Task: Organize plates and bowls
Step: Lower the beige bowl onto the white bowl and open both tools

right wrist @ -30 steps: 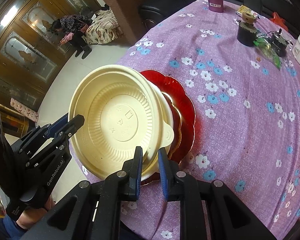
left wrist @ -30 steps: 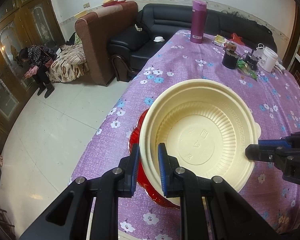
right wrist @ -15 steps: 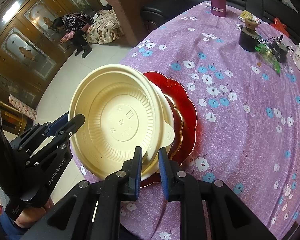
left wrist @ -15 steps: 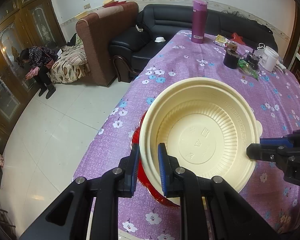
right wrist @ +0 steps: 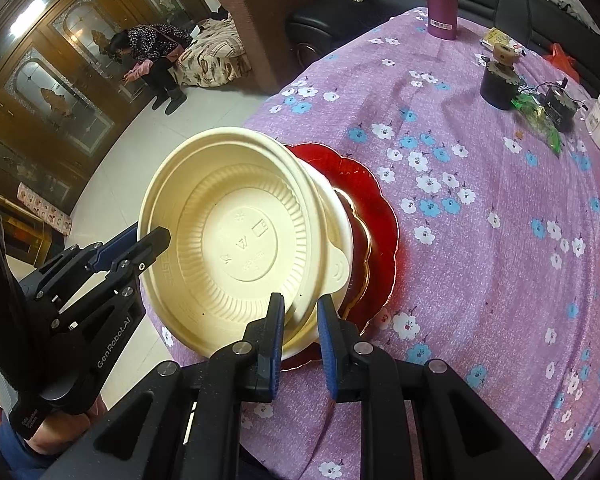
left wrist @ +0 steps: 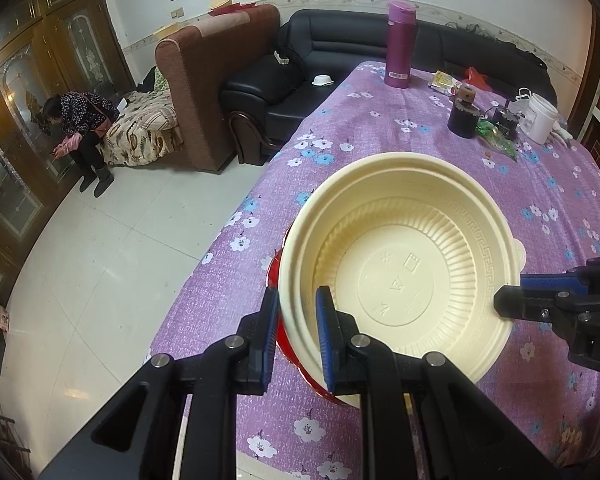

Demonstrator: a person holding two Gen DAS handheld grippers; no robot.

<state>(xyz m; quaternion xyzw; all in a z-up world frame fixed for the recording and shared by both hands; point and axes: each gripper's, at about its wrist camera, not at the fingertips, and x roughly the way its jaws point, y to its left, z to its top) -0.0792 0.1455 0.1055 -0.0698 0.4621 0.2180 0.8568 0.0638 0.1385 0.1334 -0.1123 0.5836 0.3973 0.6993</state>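
Note:
A cream plastic bowl (left wrist: pixel 400 256) is held tilted above a red plate (right wrist: pixel 376 216) with a gold-edged dish on it, near the table's left edge. It looks like two nested bowls (right wrist: pixel 236 240). My left gripper (left wrist: pixel 297 334) is shut on the bowl's near rim, one finger inside and one outside. My right gripper (right wrist: pixel 300 338) is shut on the rim at the opposite side; its fingers (left wrist: pixel 540 300) show at the right of the left wrist view. The left gripper also shows in the right wrist view (right wrist: pixel 140 252).
The table has a purple flowered cloth (right wrist: pixel 480 184). At its far end stand a magenta flask (left wrist: pixel 400 50), a dark jar (left wrist: pixel 464 116), a white pot (left wrist: pixel 540 118) and small clutter. A sofa (left wrist: pixel 324 68) and a seated person (left wrist: pixel 84 128) are beyond the left edge.
The bowl has shifted slightly toward the table's edge and a little higher over the red plate. Both grippers keep their hold on the rim.

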